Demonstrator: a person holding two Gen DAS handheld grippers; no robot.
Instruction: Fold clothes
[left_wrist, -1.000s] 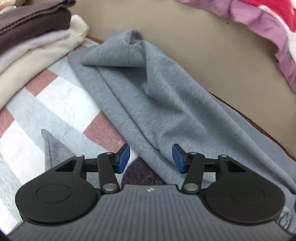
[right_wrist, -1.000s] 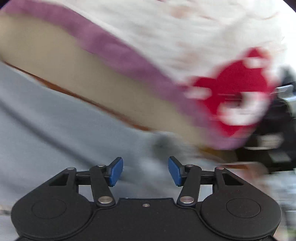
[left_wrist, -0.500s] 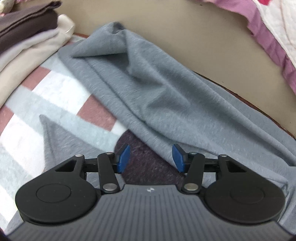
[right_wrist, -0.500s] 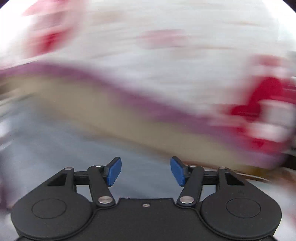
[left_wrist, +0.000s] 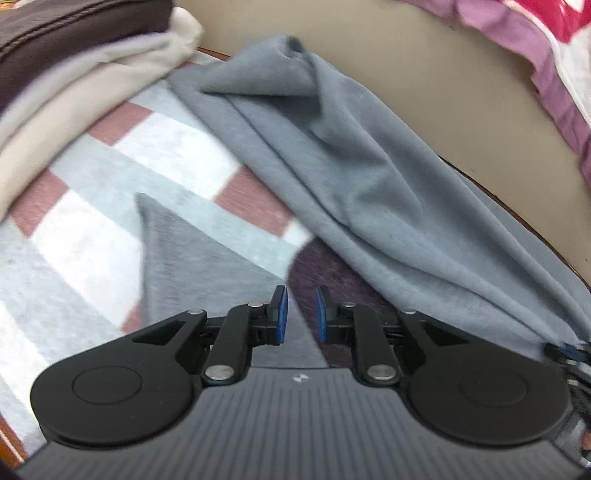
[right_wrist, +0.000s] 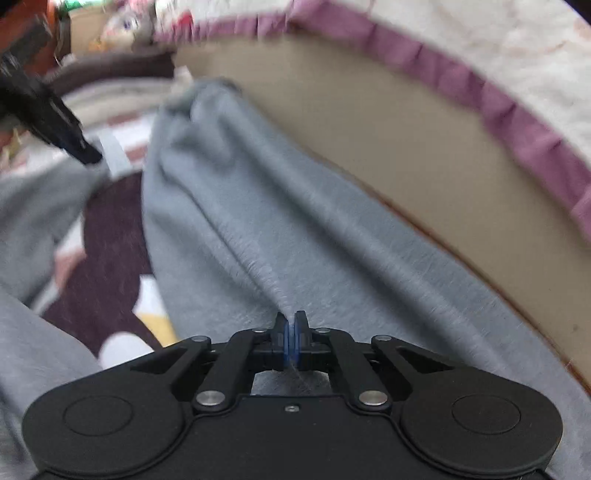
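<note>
grey garment (left_wrist: 354, 177) runs off frame; folded stack (left_wrist: 66, 74) blurred, cropped.

Black left claw (left_wrist: 300, 314), blue pads (left_wrist: 282, 314), silver rivets (left_wrist: 219, 372)

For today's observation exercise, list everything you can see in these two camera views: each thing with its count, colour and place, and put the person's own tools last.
grey garment: one, blue-grey, crumpled diagonally across the patterned cover, its edge pinched at the right.
patterned cover: one, white, grey, dusty red and dark purple, spread under the clothes.
folded clothes: one stack, brown on top, pale grey and beige below, far left.
quilt: one, white with purple border and red patches, hanging behind.
beige panel: one, beige, below the quilt.
left gripper: one, black with blue pads, jaws closing, a gap between them, over a grey fabric corner.
right gripper: one, black, shut on the grey garment.
</note>
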